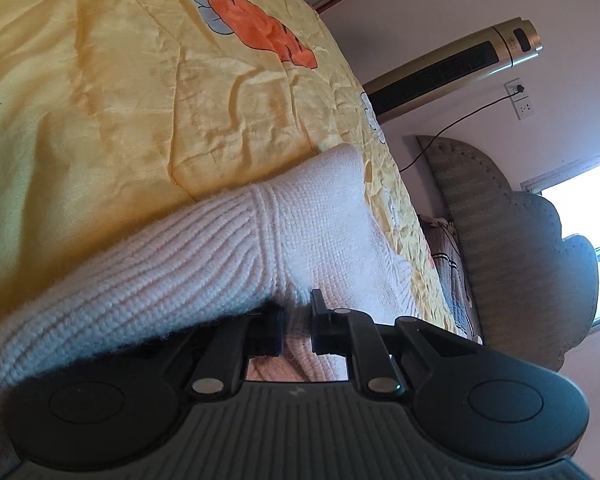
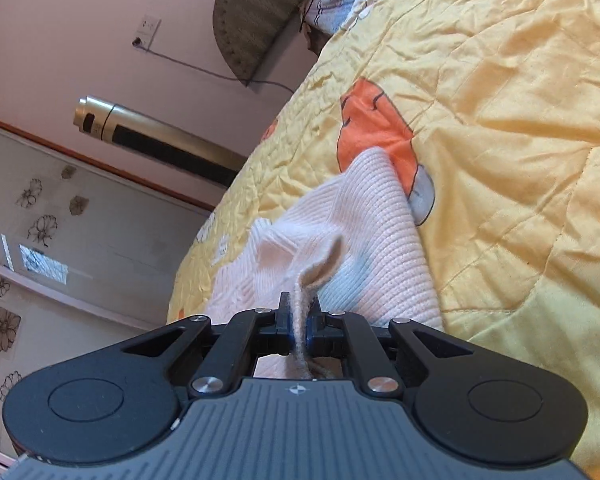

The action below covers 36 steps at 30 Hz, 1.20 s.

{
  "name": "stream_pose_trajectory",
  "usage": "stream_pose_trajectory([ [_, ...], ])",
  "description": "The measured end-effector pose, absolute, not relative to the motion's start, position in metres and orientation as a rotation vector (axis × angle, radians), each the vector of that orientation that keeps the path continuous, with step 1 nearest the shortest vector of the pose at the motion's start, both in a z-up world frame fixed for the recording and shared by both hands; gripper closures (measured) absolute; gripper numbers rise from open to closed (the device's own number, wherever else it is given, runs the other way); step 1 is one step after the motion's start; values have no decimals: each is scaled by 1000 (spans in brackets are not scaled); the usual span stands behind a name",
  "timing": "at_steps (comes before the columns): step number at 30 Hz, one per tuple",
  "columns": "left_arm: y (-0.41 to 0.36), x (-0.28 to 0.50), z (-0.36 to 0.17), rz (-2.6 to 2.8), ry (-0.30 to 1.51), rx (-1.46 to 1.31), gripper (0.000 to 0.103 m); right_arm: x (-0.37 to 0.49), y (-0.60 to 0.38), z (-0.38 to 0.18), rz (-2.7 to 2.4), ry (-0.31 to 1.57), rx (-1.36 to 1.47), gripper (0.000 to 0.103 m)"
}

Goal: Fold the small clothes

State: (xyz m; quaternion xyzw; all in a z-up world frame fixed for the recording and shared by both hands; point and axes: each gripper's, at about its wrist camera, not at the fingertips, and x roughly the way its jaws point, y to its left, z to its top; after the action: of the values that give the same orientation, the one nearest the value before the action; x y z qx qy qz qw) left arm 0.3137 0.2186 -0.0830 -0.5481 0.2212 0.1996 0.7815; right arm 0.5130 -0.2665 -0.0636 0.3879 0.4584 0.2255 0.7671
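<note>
**Both hand-held grippers on the knit, bed below**

Left wrist view. The left hand-held gripper [image 1: 296,320] has its black fingers drawn close together with a fold of the pale pink ribbed knit sweater [image 1: 172,272] between them; the fabric fills the narrow gap and shows again below the fingers, near the gripper body. A ribbed sleeve or cuff section drapes over the left side of the gripper, covering part of that finger [image 1: 266,334] (so its tip is only partly seen). The sweater lies on the yellow quilted bedspread with orange cartoon print [image 1: 120,100], which takes up most of the view. Past the bed edge: a gold and black tower fan [image 1: 456,64], a white wall socket with a dark cable [image 1: 520,98], and a grey padded scalloped headboard [image 1: 512,240]. A bright window [image 1: 588,204] sits at the right margin.

Right wrist view. The right hand-held gripper [image 2: 298,320] is closed tight on a thin pinched edge of the same pink sweater [image 2: 364,232]; the pinched strip stands up between the fingers and hangs down behind them. The rest of the garment spreads forward over the bedspread [image 2: 500,120], rumpled, with one corner reaching the orange print. The fan [image 2: 156,136] and socket [image 2: 148,28] appear at left, the headboard [image 2: 256,12] at top, beside a patterned pillow [image 2: 340,4]. A grey panel with flower motifs [image 2: 40,240] fills the far left.
</note>
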Motion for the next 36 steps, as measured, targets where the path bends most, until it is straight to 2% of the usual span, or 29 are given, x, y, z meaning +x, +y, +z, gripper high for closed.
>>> stream_pose_trajectory([
  [2,219,313,-84,427,476,-1177,92,516,-269,-80,439,1046,863,94],
  [8,217,312,-86,407,464,-1146,91,512,-271,-85,450,1037,866,95],
  [10,217,310,-88,391,454,-1146,91,509,-271,-82,451,1035,868,84],
  [11,217,309,-89,381,449,-1139,91,507,-270,-79,451,1032,852,83],
  [13,216,307,-89,372,441,-1116,90,504,-267,-69,460,1031,798,72],
  [14,214,307,-89,375,439,-1107,90,502,-266,-65,477,1023,779,70],
  [15,213,307,-88,381,442,-1100,90,500,-264,-62,485,1020,754,71],
  [18,214,308,-80,403,453,-1104,92,499,-255,-57,490,1025,625,93],
  [22,212,309,-80,401,467,-1032,93,492,-256,-42,516,941,588,95],
  [27,213,308,-82,365,462,-1010,92,495,-261,-65,462,983,597,95],
  [28,216,306,-81,348,471,-1034,92,493,-261,-64,459,972,599,93],
  [29,218,302,-80,331,481,-1057,91,491,-262,-63,452,966,612,84],
  [30,219,296,-76,321,493,-1061,91,488,-263,-61,440,956,626,84],
  [31,217,290,-71,318,499,-1045,89,483,-266,-57,430,943,634,78],
  [34,204,261,-56,343,577,-883,87,456,-273,-33,447,882,580,63],
  [36,194,240,-53,338,626,-779,87,431,-279,-19,438,845,471,59],
])
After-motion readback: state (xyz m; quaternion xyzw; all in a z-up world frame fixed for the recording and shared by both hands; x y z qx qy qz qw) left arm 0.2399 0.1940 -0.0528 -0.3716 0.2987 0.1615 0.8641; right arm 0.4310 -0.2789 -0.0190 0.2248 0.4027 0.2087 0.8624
